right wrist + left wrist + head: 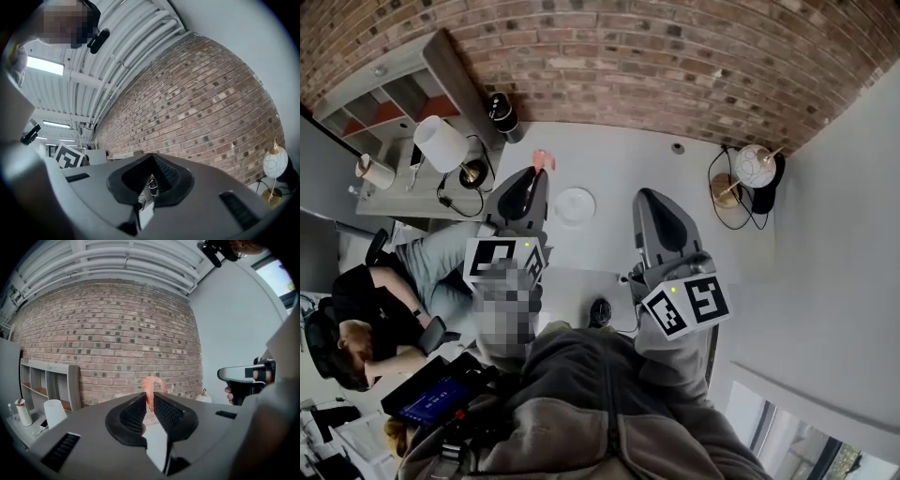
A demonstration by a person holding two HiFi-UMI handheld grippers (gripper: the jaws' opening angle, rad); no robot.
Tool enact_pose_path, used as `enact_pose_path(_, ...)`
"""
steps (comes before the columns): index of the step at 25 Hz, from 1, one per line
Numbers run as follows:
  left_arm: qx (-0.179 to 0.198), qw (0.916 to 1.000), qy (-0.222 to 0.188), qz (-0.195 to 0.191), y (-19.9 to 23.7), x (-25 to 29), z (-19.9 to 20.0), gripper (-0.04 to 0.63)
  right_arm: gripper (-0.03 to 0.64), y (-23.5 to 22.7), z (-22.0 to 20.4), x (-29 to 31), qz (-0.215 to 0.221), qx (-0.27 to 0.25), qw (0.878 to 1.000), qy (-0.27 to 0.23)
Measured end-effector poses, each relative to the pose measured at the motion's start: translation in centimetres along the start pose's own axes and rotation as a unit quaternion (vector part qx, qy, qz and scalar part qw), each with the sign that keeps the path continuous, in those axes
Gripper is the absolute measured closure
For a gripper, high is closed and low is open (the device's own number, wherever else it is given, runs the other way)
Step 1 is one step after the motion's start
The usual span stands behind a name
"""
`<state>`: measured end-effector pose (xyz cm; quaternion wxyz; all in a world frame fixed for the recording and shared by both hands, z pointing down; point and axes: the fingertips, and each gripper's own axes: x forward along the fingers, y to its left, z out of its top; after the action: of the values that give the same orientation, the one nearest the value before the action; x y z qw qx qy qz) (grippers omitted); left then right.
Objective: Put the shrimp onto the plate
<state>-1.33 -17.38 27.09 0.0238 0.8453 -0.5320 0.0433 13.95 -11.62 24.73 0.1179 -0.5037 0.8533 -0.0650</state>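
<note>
The shrimp [153, 382] is pale pink-orange and glossy, curled into a hook. One end is pinched between the ribbed black pads of the left gripper [150, 397], and its arch rises above the tips with the brick wall [117, 333] behind it. The left gripper's jaws are clamped on it, with only the thickness of the shrimp between them. In the head view the round white plate [575, 206] lies on the pale bench [619, 164] just to the right of the left gripper's tip, between it and the right gripper [152, 161]. The right gripper's jaws are together with nothing held between them. Each gripper carries a cube [687, 307] with black-and-white square markers. A white-shaded lamp [441, 142] stands off the left gripper's outer side.
</note>
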Motion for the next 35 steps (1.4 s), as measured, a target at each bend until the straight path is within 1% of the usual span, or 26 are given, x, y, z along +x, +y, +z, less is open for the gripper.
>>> enact_pose_path(3, -0.004, 1.0000, 0.009, 0.000, 0.5, 0.4, -0.6, 0.541, 0.617, -0.5, -0.8, 1.1, -0.002, 0.011, 1.000, 0.008)
enact_pose_path(8, -0.018, 0.9994, 0.028, -0.013, 2.2, 2.0, -2.0, 0.541, 0.617, -0.7, -2.3, 3.8, -0.013, 0.012, 0.999, 0.031)
enact_pose_path(13, -0.033, 0.9977, 0.053, -0.026, 2.5, 2.4, -4.9, 0.541, 0.617, -0.4, -4.2, 3.8, -0.028, 0.003, 0.998, 0.054)
enact_pose_path(17, -0.040, 0.9954, 0.080, -0.035, 2.6, 2.8, -7.7, 0.541, 0.617, -0.8, -6.1, 4.2, -0.038, 0.006, 0.997, 0.070)
enact_pose_path(21, -0.053, 0.9908, 0.118, -0.040, 3.9, 3.7, -11.0, 0.541, 0.617, -0.8, -9.2, 6.2, -0.043, 0.015, 0.994, 0.102)
enact_pose_path(24, -0.060, 0.9869, 0.143, -0.044, 4.2, 4.1, -13.2, 0.541, 0.617, -1.3, -11.4, 7.1, -0.050, 0.023, 0.990, 0.126)
enact_pose_path(31, -0.073, 0.9790, 0.184, -0.049, 4.5, 5.4, -18.0, 0.541, 0.617, -3.0, -16.5, 8.0, -0.066, 0.037, 0.982, 0.175)
enact_pose_path(35, -0.089, 0.9735, 0.205, -0.046, 5.1, 5.9, -20.6, 0.541, 0.617, -3.8, -19.4, 8.2, -0.074, 0.039, 0.976, 0.200)
